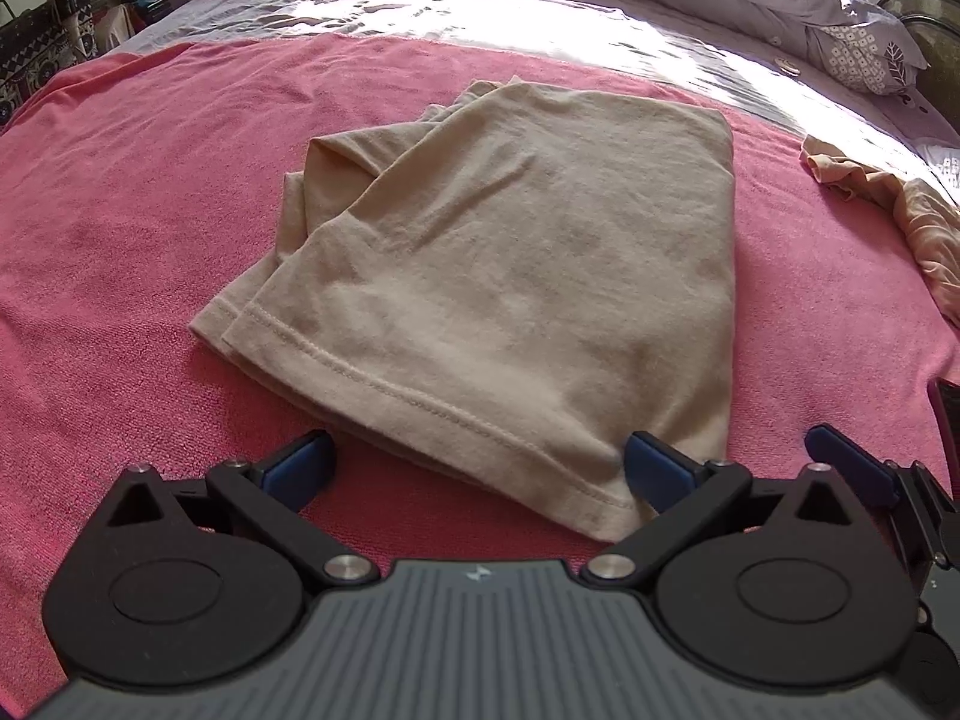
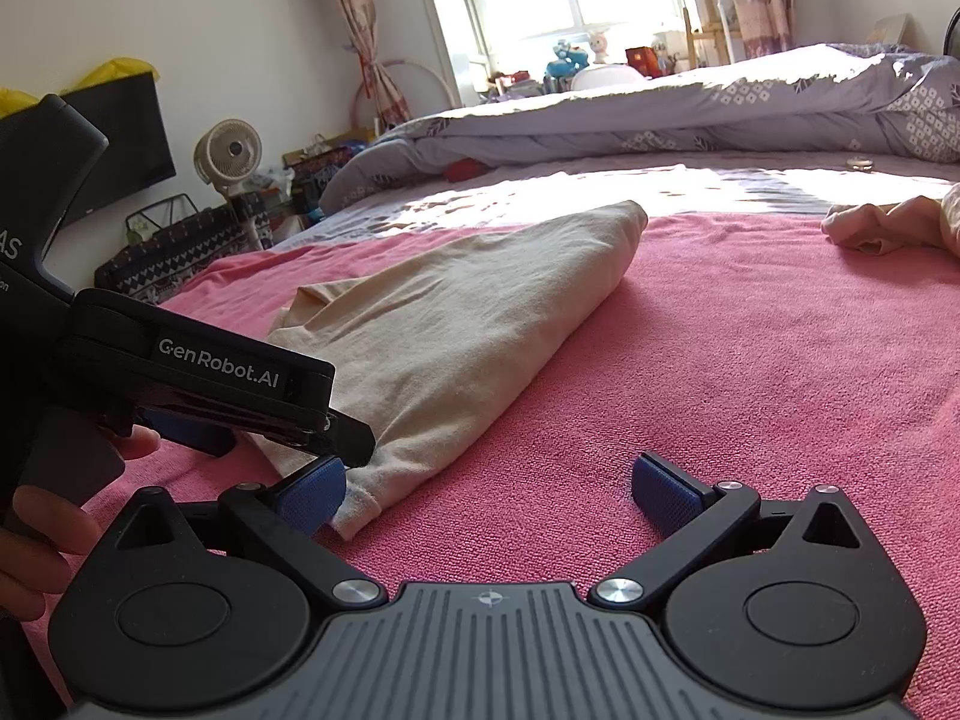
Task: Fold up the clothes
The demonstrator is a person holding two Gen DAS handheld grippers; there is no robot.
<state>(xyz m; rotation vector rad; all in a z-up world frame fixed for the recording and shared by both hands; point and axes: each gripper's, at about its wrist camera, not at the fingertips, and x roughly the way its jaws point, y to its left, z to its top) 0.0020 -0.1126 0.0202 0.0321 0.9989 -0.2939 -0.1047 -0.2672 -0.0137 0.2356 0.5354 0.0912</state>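
Note:
A beige garment (image 1: 510,276) lies folded into a rough rectangle on a pink blanket (image 1: 120,252), its stitched hem toward me. My left gripper (image 1: 480,468) is open just in front of that hem, and its right pad (image 1: 657,468) touches the near corner. In the right wrist view the garment (image 2: 456,324) stretches away to the left. My right gripper (image 2: 489,492) is open low over the blanket (image 2: 750,360), with its left pad (image 2: 312,495) against the garment's near corner. The left gripper (image 2: 282,432), held by a hand (image 2: 36,540), sits over the same corner.
A second peach garment (image 1: 900,210) lies crumpled at the blanket's right edge (image 2: 882,222). A grey patterned duvet (image 2: 660,114) is bunched along the far side of the bed. A small fan (image 2: 228,156) and boxes stand past the bed's left side.

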